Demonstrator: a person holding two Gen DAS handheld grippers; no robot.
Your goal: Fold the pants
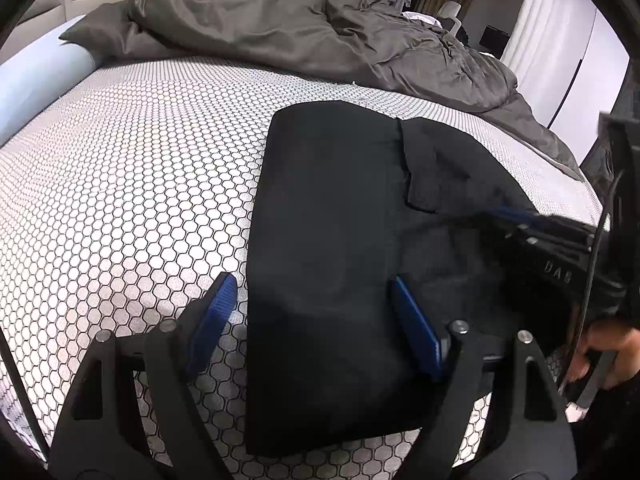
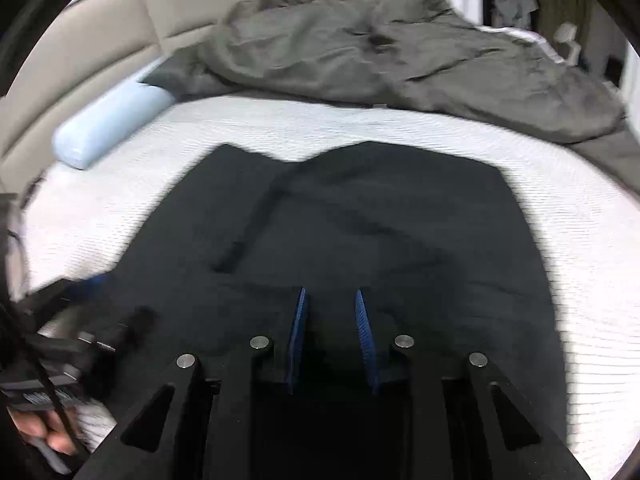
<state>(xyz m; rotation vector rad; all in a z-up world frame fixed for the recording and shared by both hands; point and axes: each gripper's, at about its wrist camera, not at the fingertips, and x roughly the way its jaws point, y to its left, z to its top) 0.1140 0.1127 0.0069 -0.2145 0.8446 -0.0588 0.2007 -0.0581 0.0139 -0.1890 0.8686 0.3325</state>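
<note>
Black pants [image 1: 332, 240] lie folded into a compact rectangle on the white honeycomb-patterned mattress [image 1: 120, 184]. My left gripper [image 1: 312, 292] is open, its blue pads straddling the left near edge of the pants, empty. The right gripper shows at the right of the left wrist view [image 1: 540, 236], low over the pants. In the right wrist view the pants [image 2: 380, 232] fill the middle and my right gripper [image 2: 332, 300] hovers over them, jaws partly open with a narrow gap, holding nothing. The left gripper shows blurred at the left edge [image 2: 80, 320].
A crumpled grey duvet [image 1: 320, 28] covers the far part of the bed. A light blue bolster [image 2: 112, 128] lies at the far left beside the beige headboard [image 2: 80, 60]. A white wardrobe [image 1: 560, 40] stands at the far right.
</note>
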